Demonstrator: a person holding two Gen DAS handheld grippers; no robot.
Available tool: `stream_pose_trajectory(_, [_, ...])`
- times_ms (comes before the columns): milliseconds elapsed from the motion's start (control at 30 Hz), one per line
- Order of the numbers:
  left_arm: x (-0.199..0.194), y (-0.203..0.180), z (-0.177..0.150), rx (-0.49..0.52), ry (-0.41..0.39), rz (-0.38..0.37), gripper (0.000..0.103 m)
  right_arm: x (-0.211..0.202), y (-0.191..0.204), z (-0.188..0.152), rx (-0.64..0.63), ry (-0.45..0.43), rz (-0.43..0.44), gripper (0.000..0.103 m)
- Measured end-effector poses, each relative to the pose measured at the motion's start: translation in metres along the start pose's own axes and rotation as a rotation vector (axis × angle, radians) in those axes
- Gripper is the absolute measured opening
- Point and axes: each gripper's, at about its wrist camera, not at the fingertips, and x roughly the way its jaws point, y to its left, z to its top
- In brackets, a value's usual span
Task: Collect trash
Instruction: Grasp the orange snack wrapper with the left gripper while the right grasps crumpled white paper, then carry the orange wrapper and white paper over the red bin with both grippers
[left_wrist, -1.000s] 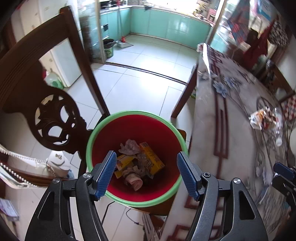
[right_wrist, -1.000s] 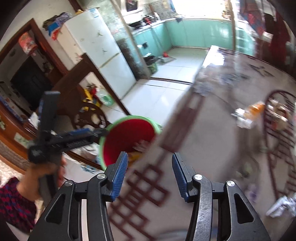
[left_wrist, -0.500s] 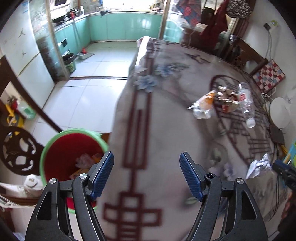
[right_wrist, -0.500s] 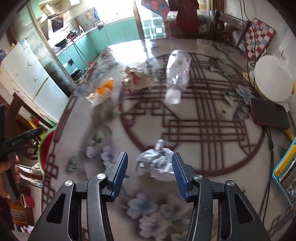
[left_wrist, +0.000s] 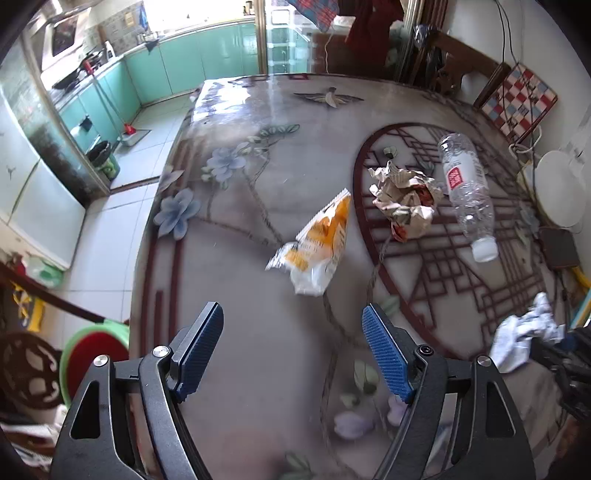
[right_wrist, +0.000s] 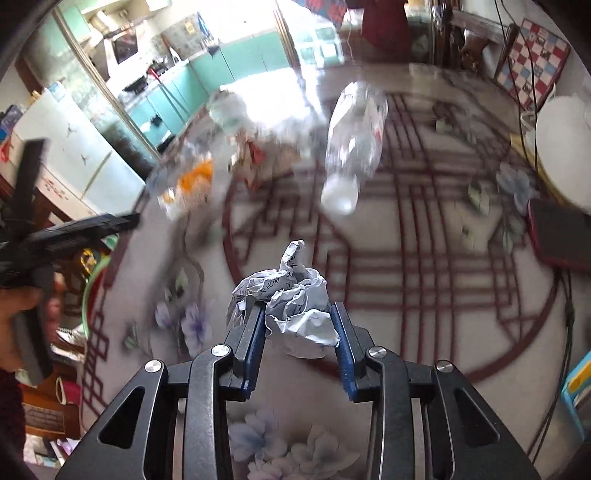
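My right gripper (right_wrist: 297, 325) is shut on a crumpled white paper ball (right_wrist: 291, 306) over the patterned table (right_wrist: 424, 295); the ball also shows at the right in the left wrist view (left_wrist: 524, 338). My left gripper (left_wrist: 291, 350) is open and empty above the table (left_wrist: 240, 258). Ahead of it lie an orange-and-white snack wrapper (left_wrist: 317, 243), a crumpled newspaper ball (left_wrist: 404, 199) and a clear plastic bottle (left_wrist: 467, 192) on its side. The red bin with a green rim (left_wrist: 92, 347) stands on a chair at the table's left edge.
A white round lid or plate (left_wrist: 557, 188), a dark phone (right_wrist: 557, 232) and cables (left_wrist: 524, 147) lie at the table's right side. A carved wooden chair (left_wrist: 26, 369) stands beside the bin. Kitchen floor and a fridge (left_wrist: 33, 206) are to the left.
My left gripper swung from over the bin to above the table, toward the snack wrapper. My right gripper moved onto the white paper ball and closed on it.
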Motion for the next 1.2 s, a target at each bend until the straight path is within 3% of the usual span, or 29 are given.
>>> stream_pose_trajectory(133, [0.026,-0.010,0.025,0.024,0.015,0.025,0.078,-0.002,0.011,0.016,-0.063,-0.027,-0.046,0.033])
stream_pose_trajectory(267, [0.048,-0.014,0.038,0.024,0.051,0.042,0.077,0.001,0.012,0.020,-0.077,-0.022,-0.025,0.033])
stream_pose_trajectory(333, [0.055,-0.016,0.041,0.027,0.057,0.057,0.072,0.004,0.012,0.021,-0.072,-0.013,-0.014,0.033])
stream_pose_trajectory(467, [0.062,-0.017,0.041,0.023,0.062,0.065,0.028,0.013,0.012,0.023,-0.094,0.000,0.005,0.033])
stream_pose_trajectory(600, [0.056,-0.012,0.040,-0.016,0.049,0.052,0.016,0.019,0.017,0.025,-0.125,0.006,0.011,0.033])
stream_pose_trajectory(900, [-0.001,-0.011,0.008,-0.034,-0.030,0.020,0.015,0.011,0.031,0.023,-0.122,-0.008,0.045,0.033])
stream_pose_trajectory(1200, [-0.040,0.001,-0.038,-0.074,-0.020,0.001,0.015,-0.005,0.039,0.016,-0.089,-0.031,0.035,0.034])
